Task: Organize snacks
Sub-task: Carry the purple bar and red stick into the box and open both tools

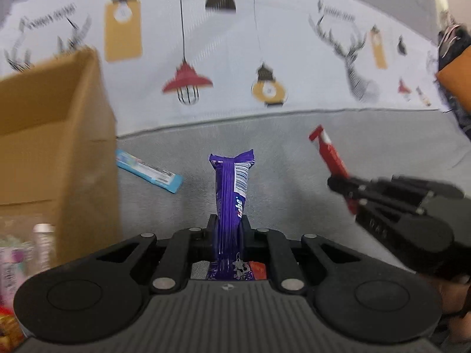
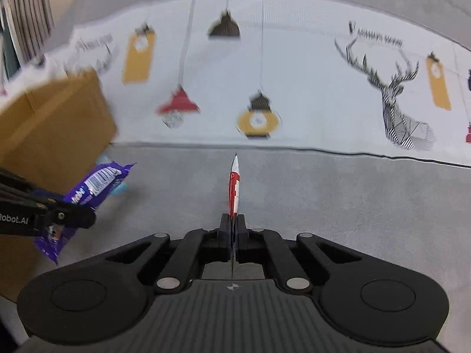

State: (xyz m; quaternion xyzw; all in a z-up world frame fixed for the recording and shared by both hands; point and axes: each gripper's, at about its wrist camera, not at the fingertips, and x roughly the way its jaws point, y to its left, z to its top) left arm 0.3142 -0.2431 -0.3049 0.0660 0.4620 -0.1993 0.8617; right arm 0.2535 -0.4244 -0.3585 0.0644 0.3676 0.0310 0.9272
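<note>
My left gripper (image 1: 229, 226) pinches a purple snack bar (image 1: 231, 194), lettered "...ebe", long axis pointing forward over the grey cushion (image 1: 279, 153). My right gripper (image 2: 233, 229), marked "Robot.AI" on the left one's arm, clamps a red-and-white packet (image 2: 234, 189) edge-on, beside a cardboard box (image 1: 59, 135); a blue packet (image 1: 148, 172) lies flat.

My left wrist camera looks forward along my left gripper (image 1: 229, 225) over the grey sofa seat (image 1: 288, 158), close and low. My right wrist camera does likewise. Both share the patterned backrest cloth (image 2: 309, 88), cardboard box (image 2: 56, 120) and each other's gripper.
</note>
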